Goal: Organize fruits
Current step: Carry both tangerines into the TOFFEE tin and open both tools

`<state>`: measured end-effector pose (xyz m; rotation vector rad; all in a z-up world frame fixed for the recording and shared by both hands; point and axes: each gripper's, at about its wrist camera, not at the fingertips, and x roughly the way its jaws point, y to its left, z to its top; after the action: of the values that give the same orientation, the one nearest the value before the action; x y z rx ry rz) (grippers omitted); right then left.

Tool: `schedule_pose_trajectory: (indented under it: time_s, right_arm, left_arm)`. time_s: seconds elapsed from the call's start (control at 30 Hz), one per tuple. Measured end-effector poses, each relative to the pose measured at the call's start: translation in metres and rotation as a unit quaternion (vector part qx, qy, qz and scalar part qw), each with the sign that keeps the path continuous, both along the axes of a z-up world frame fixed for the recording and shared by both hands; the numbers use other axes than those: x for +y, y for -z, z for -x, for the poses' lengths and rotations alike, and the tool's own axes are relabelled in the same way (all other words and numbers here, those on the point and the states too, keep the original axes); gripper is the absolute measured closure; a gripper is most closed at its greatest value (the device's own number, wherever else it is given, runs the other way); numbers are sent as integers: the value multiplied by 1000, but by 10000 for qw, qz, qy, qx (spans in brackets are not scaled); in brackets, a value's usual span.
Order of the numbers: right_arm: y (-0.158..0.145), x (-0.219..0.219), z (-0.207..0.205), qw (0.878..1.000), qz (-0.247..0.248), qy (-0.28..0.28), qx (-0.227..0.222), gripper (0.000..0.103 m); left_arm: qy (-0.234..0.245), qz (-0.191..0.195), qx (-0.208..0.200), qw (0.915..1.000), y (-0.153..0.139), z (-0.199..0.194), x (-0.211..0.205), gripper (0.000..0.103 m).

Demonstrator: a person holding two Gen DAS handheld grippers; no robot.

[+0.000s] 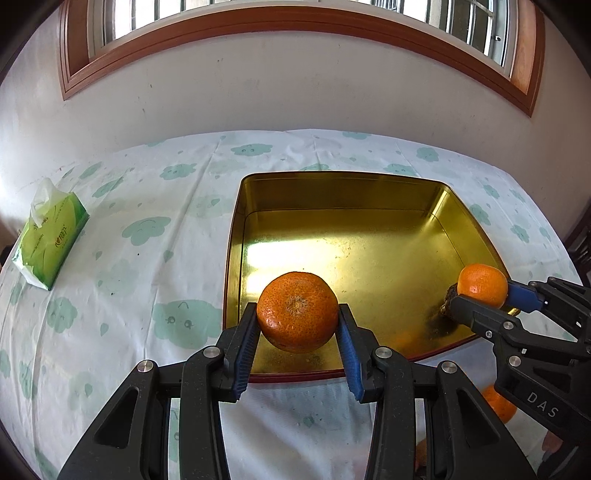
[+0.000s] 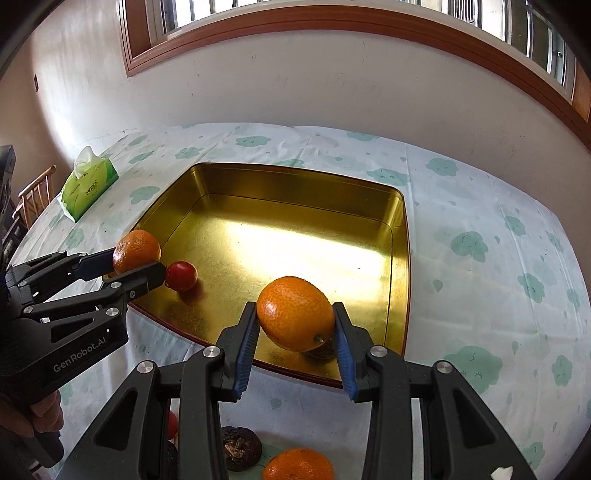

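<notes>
Left wrist view: gold tin [image 1: 236, 236] lies below both held fruits. Left gripper [image 1: 297, 334] is clamped on mandarin [image 1: 297, 311], right gripper [image 2: 295, 332] on second mandarin [image 2: 295, 314]; each should be lowered before release.

This is a home dining room. The bench [image 1: 147, 280] wears a white cloth printed with green clouds, a green tissue pack [image 1: 50, 240] lies on it, a wood-framed barred window [image 1: 295, 22] tops a scuffed white wall, and a wooden chair [image 2: 35, 195] stands aside.
</notes>
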<state>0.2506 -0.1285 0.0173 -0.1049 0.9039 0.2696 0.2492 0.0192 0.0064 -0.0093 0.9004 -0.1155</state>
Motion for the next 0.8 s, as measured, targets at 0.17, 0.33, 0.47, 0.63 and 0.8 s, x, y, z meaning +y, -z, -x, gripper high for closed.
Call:
schedule_pose_trajectory:
  time_s: [0.17, 0.33, 0.47, 0.63, 0.8]
  right_arm:
    - [4, 1, -1, 10000, 3, 6, 53, 67]
    - [5, 2, 0, 10000, 0, 10, 62, 67]
    - [5, 1, -1, 10000, -2, 19, 61, 66]
    - [6, 2, 0, 10000, -31, 48, 50, 66]
    - [7, 3, 0, 9999, -66, 70, 80, 66]
  left_arm:
    - [-11, -17, 42, 10000, 5, -1, 0, 61]
    - [-12, -20, 77, 10000, 6, -2, 0, 61]
    - [-23, -10, 76, 10000, 8, -4, 0, 61]
    - [-24, -23, 58, 10000, 8, -4, -1, 61]
    - [-18, -45, 58, 10000, 8, -3, -1, 60]
